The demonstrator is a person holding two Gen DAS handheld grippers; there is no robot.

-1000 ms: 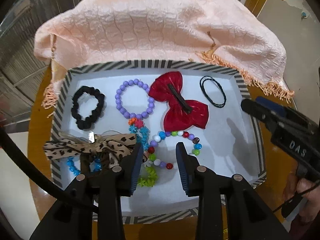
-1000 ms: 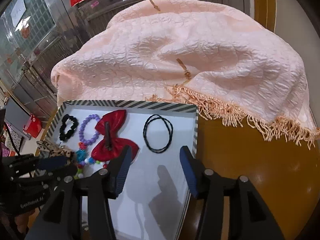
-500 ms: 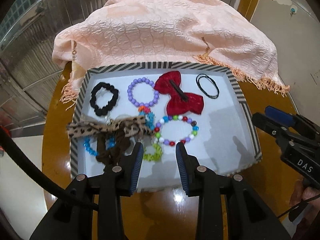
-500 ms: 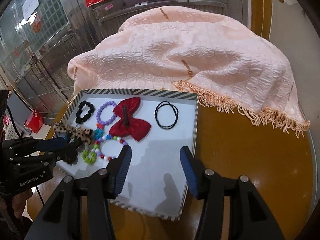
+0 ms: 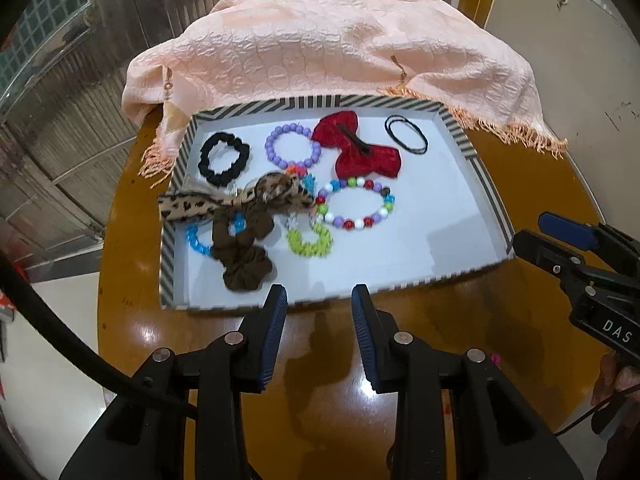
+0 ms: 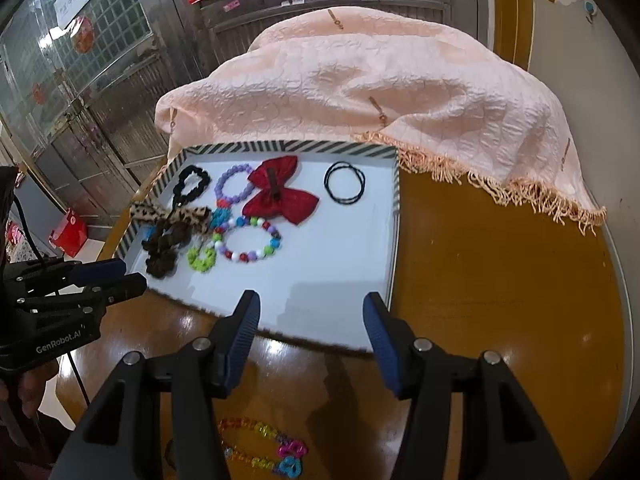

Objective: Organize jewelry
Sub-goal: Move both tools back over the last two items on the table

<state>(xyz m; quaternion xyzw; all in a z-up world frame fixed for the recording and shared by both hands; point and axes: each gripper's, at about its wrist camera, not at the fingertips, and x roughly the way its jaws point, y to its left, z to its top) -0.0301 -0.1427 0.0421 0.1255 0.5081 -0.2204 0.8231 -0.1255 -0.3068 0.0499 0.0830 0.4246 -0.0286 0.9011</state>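
Both grippers pulled back from the tray, empty.

Nearest in the right wrist view, a translucent multicoloured bead chain (image 6: 260, 446) lies on the glossy brown round table (image 6: 500, 300), outside the striped-rim white tray (image 5: 476, 168). The left gripper (image 5: 319, 334) stands part open with nothing between its pads; the right gripper (image 6: 310, 340) is opening, also empty. A second ago both hovered over the tray; now they sit short of its near edge. Beyond lie the brown scrunchie (image 5: 244, 256), multicoloured bead bracelet (image 5: 356, 208), red bow clip (image 5: 360, 148) and peach fringed cloth (image 5: 340, 40). The chain likely comes next.
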